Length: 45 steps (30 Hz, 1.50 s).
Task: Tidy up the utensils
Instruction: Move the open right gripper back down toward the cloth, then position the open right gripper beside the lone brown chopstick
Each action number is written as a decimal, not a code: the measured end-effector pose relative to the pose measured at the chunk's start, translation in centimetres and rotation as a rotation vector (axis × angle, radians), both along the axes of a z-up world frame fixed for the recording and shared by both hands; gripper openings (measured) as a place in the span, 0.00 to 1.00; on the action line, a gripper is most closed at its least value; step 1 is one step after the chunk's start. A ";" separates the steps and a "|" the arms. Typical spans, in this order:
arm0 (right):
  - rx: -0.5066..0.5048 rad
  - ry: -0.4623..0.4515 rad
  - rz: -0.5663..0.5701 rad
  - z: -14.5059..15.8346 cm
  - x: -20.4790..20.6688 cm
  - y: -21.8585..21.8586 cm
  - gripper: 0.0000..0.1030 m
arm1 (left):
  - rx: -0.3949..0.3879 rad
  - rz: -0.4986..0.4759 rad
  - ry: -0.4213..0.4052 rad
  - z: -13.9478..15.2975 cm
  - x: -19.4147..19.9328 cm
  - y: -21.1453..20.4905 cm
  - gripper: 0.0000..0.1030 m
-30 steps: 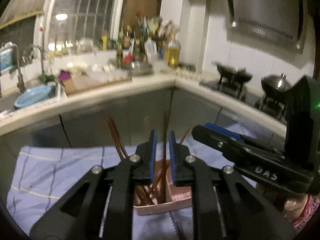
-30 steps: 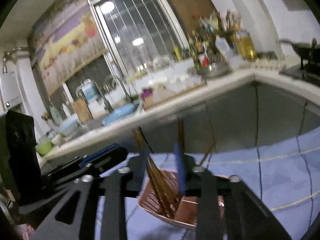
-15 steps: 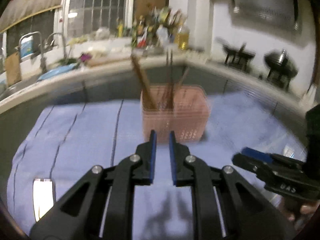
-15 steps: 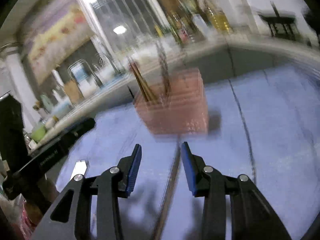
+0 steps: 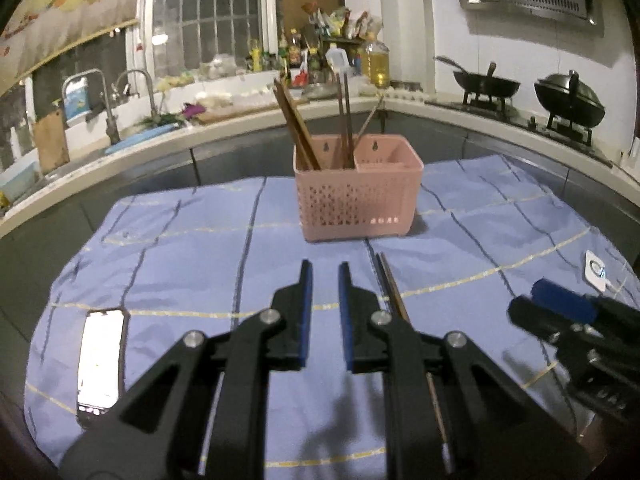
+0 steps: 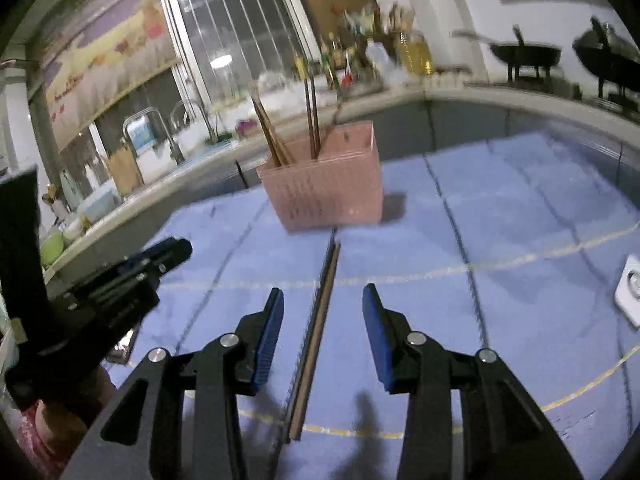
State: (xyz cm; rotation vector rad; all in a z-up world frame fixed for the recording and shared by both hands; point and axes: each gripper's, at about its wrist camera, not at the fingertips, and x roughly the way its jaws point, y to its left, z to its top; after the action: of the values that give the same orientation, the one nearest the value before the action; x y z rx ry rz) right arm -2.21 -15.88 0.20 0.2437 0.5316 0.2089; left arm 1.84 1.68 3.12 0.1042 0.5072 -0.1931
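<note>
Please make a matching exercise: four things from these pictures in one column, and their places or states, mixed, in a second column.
1. basket
2. loose chopsticks
3. phone
4. right gripper

a. lit, flat on the cloth
b. open, holding nothing
c. lying on the cloth before the basket
d. holds upright chopsticks in one compartment

Pairs: 1-d, 2-c, 3-a, 4-b

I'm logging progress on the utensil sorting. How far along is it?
Done: several chopsticks stand in the pink basket. In hand: nothing; the right gripper is open over the loose chopsticks lying on the blue cloth. Left: grasp them and put them in the basket.
</note>
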 end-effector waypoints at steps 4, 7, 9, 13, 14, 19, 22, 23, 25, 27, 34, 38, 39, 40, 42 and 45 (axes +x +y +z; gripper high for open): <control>0.002 -0.057 -0.008 1.3 -1.0 -0.3 0.41 | -0.008 0.011 -0.014 1.2 -0.4 0.1 0.11; 0.012 -0.060 -0.002 1.5 -1.2 -0.3 0.41 | -0.009 0.010 -0.015 1.5 -0.6 0.0 0.11; 0.011 -0.051 0.001 1.3 -1.1 -0.5 0.41 | -0.006 0.012 -0.015 1.5 -0.7 -0.1 0.11; 0.022 -0.024 0.011 0.8 -1.0 -0.5 0.41 | -0.002 0.014 -0.017 1.6 -0.7 -0.2 0.11; 0.025 -0.020 0.013 0.7 -1.0 -0.5 0.41 | 0.001 0.016 -0.016 1.6 -0.8 -0.2 0.11; 0.038 -0.013 0.014 0.7 -1.0 -0.8 0.41 | 0.014 0.022 -0.009 1.5 -0.8 -0.5 0.11; 0.046 -0.013 0.013 0.6 -0.9 -1.1 0.41 | 0.017 0.020 -0.005 1.6 -0.8 -0.5 0.11; 0.050 -0.013 0.012 0.6 -0.9 -1.2 0.41 | 0.018 0.019 -0.003 1.5 -0.8 -0.5 0.11; 0.053 -0.011 0.010 0.5 -0.9 -1.2 0.41 | 0.023 0.019 0.003 1.3 -0.7 -0.6 0.11; 0.055 -0.006 0.010 0.3 -0.8 -1.3 0.41 | 0.026 0.018 0.014 1.2 -0.4 -0.7 0.11; 0.069 0.037 0.009 -0.7 -0.2 -1.5 0.41 | 0.038 0.019 0.050 0.3 0.2 -0.7 0.11; 0.072 0.057 0.004 -1.2 0.1 -1.6 0.41 | 0.043 0.021 0.059 0.0 0.5 -0.9 0.11; 0.072 0.062 0.002 -1.3 0.2 -1.5 0.41 | 0.044 0.022 0.061 0.0 0.6 -0.9 0.11; 0.071 0.067 0.001 -1.4 0.2 -1.5 0.41 | 0.045 0.023 0.063 -0.1 0.6 -0.9 0.11; 0.071 0.077 0.000 -1.6 0.4 -1.4 0.41 | 0.046 0.024 0.067 -0.2 0.8 -0.9 0.11; 0.071 0.088 0.001 -1.8 0.6 -1.4 0.41 | 0.047 0.027 0.076 -0.5 1.1 -0.9 0.11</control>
State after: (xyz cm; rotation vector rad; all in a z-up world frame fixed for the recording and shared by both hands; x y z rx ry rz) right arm -1.56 -17.27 -1.63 0.3230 0.6119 0.2186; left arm 2.90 0.75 2.63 0.1364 0.5887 -0.1597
